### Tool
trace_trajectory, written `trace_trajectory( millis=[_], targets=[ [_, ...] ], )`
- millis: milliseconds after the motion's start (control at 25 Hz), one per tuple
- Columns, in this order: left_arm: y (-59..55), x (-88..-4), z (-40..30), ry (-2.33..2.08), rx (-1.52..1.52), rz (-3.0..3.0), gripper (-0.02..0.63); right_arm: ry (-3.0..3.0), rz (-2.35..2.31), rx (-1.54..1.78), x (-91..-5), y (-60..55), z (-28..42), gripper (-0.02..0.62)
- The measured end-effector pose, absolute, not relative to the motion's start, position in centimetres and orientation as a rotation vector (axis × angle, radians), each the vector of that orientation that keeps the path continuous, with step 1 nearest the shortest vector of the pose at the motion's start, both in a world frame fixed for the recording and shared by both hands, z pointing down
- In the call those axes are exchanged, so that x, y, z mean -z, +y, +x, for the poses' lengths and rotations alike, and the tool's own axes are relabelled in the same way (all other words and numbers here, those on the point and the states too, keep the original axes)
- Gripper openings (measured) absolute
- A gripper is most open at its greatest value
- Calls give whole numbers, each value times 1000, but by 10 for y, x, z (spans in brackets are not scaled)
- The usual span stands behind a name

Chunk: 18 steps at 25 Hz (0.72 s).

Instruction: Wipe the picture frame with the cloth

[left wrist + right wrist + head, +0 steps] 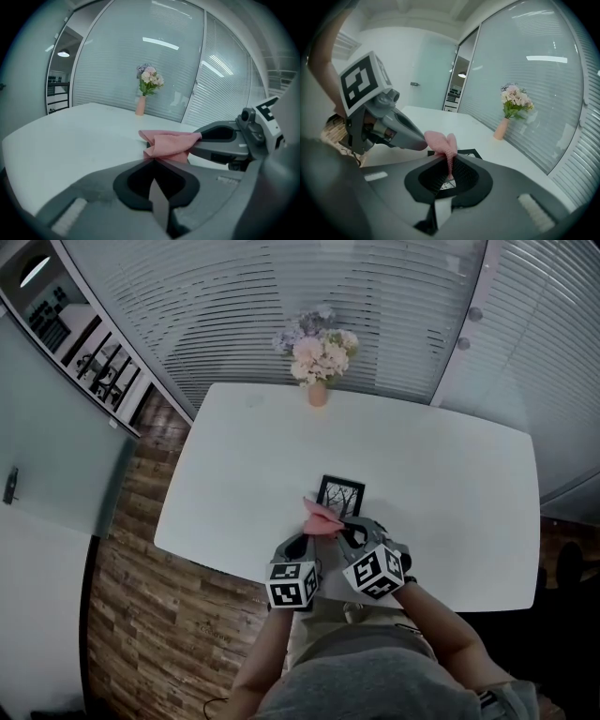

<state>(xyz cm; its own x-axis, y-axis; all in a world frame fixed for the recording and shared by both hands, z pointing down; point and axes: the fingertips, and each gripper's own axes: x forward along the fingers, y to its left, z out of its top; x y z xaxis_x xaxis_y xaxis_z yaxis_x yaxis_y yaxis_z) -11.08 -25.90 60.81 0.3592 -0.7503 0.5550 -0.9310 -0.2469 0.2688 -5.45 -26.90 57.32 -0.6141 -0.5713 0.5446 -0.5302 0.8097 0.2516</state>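
The cloth [321, 515] is a small pink rag, soft and limp. It bunches and folds where it is pinched, so it should weigh almost nothing and take whatever shape it is pressed into. Both tools have it. The left gripper [153, 158] has its jaws closed on one bunched end. The right gripper [447, 160] has its jaws closed on a thin hanging fold of the other. The cloth is stretched in a short hump between them, above the near left corner of the frame [343, 493].

The frame lies flat on the white table [450, 493], near its near edge and about midway across. It has a dark border round a black-and-white picture of a bare tree. It looks stiff and light, likely to slide on the smooth top if pushed sideways, and the front may be glass, so I'd press gently. The best hold is a bordered edge, not the face.

I can read no brand, label or writing anywhere. A vase [318, 393] of flowers stands at the far edge.
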Motion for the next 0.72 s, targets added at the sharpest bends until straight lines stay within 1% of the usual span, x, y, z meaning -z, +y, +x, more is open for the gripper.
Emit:
trace_trajectory(
  millis=[720],
  targets=[
    [-269,-624,-109,-1383,-522,2089,2,-2182,665,207,-613,-281,-59,17]
  ],
)
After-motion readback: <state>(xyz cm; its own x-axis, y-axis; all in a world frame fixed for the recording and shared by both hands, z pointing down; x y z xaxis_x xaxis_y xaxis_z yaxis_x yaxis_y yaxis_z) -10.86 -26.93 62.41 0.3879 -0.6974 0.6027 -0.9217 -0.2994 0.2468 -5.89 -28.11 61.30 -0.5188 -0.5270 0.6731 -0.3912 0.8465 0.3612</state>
